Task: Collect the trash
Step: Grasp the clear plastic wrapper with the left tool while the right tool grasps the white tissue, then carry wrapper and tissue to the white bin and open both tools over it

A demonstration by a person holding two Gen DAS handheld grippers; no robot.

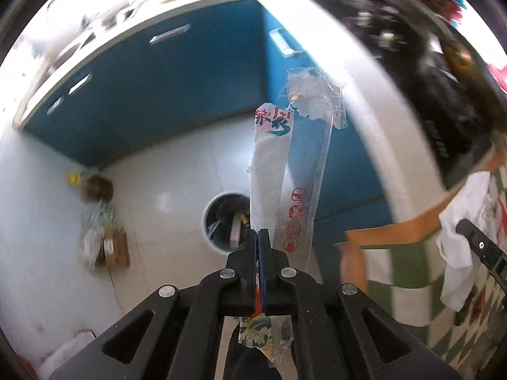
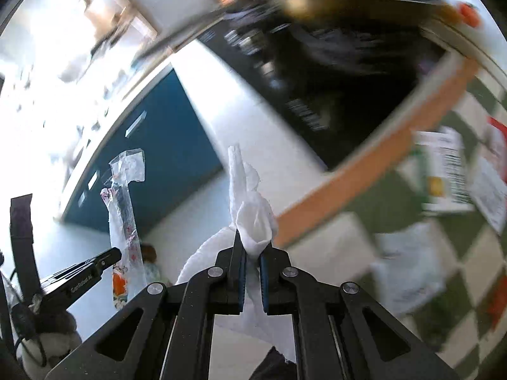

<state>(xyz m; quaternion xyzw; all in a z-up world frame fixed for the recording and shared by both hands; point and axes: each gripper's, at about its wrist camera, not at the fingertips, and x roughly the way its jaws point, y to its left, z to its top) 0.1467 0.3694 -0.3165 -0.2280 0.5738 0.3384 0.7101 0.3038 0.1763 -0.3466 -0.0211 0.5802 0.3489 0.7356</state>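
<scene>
My left gripper (image 1: 259,232) is shut on a long clear plastic wrapper (image 1: 285,171) with red and green print; the wrapper sticks out ahead of the fingers, and a scrap of it hangs behind them. Past the fingertips, on the white floor, a round trash bin (image 1: 221,224) stands with rubbish inside. My right gripper (image 2: 252,247) is shut on a crumpled white tissue (image 2: 250,212). In the right wrist view, the left gripper (image 2: 111,258) and its wrapper (image 2: 125,209) show at the left. The left wrist view catches the right gripper's fingertip (image 1: 465,226) with the tissue (image 1: 462,234) at its right edge.
Blue cabinets (image 1: 164,95) under a white counter line the far side. A brown box (image 1: 117,247) and bagged items (image 1: 95,221) sit on the floor at left. A green-and-white checkered tablecloth (image 2: 396,209) with an orange border carries cartons (image 2: 443,171) and a plastic bag (image 2: 408,269).
</scene>
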